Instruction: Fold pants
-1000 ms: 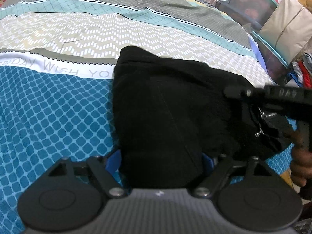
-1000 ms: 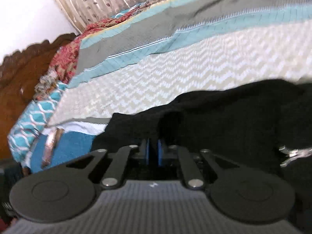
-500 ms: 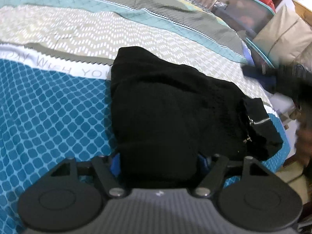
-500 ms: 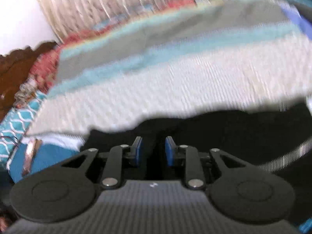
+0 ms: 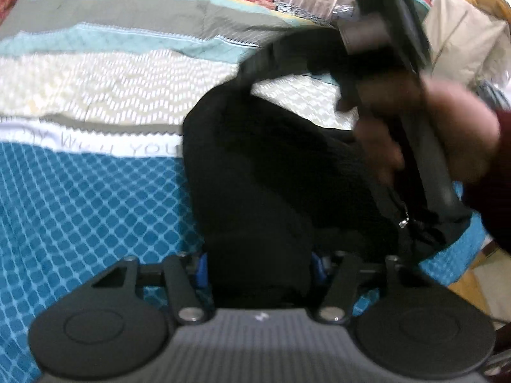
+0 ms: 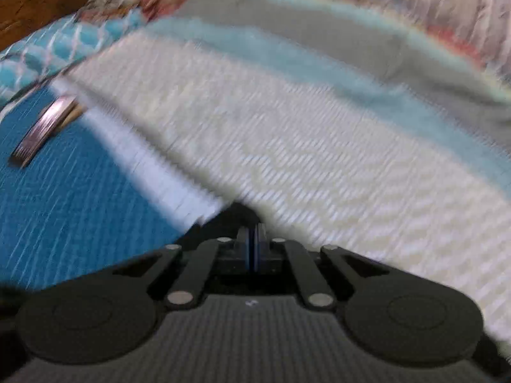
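The black pants [image 5: 271, 172] lie folded in a thick bundle on the patterned bedspread [image 5: 95, 191]. In the left wrist view my left gripper [image 5: 258, 266] stands wide, its blue pads either side of the bundle's near end. My right gripper, held in a hand [image 5: 424, 127], reaches over the bundle's far edge and lifts a black flap there. In the blurred right wrist view my right gripper [image 6: 252, 249] has its pads pressed together on a corner of the black pants [image 6: 236, 212] above the bedspread [image 6: 287, 146].
A metallic object [image 6: 44, 127] lies on the blue part of the bedspread at the left. A cream bag [image 5: 463, 41] stands beyond the bed's right edge. A wooden headboard [image 6: 38, 6] is at the far left.
My right gripper opened, moved up over the far edge of the bundle and shut on a corner of the pants. My left gripper has stayed around the near end.
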A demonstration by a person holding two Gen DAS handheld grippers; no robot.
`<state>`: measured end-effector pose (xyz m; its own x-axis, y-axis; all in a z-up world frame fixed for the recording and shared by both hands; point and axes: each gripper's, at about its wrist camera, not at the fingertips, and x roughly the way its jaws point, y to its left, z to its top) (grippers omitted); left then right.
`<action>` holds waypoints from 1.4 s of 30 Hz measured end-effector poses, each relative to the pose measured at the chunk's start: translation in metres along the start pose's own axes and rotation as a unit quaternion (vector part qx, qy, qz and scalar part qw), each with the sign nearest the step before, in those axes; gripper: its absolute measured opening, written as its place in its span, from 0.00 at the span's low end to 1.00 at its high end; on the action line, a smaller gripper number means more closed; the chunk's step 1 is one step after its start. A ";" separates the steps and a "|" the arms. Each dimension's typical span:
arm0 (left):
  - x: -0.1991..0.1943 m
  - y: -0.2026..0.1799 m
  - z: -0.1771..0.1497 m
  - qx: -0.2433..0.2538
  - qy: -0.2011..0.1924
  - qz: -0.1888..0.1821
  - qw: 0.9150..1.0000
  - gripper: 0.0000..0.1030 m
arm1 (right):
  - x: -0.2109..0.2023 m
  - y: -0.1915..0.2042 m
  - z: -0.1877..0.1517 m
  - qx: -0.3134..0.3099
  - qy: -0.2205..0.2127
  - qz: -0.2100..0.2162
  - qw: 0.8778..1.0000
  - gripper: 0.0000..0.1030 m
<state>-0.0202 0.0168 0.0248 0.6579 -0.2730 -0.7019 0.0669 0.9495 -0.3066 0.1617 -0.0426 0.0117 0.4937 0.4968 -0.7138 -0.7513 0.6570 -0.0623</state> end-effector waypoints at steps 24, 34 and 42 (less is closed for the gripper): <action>-0.070 0.078 0.017 -0.151 -0.068 -0.117 0.979 0.66 | -0.091 -0.057 -0.061 0.161 -0.084 0.041 0.982 0.36; 0.004 0.018 0.028 -0.059 0.009 -0.110 0.992 0.16 | -0.101 -0.023 -0.108 0.103 -0.066 0.040 0.992 0.34; 0.021 -0.001 0.010 -0.016 0.028 -0.024 0.999 0.07 | -0.064 -0.072 -0.142 0.250 -0.029 0.050 0.967 0.40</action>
<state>0.0013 0.0114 0.0169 0.6108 -0.3272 -0.7211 0.0734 0.9301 -0.3599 0.1219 -0.2020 -0.0373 0.4647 0.5929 -0.6577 -0.4985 0.7890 0.3590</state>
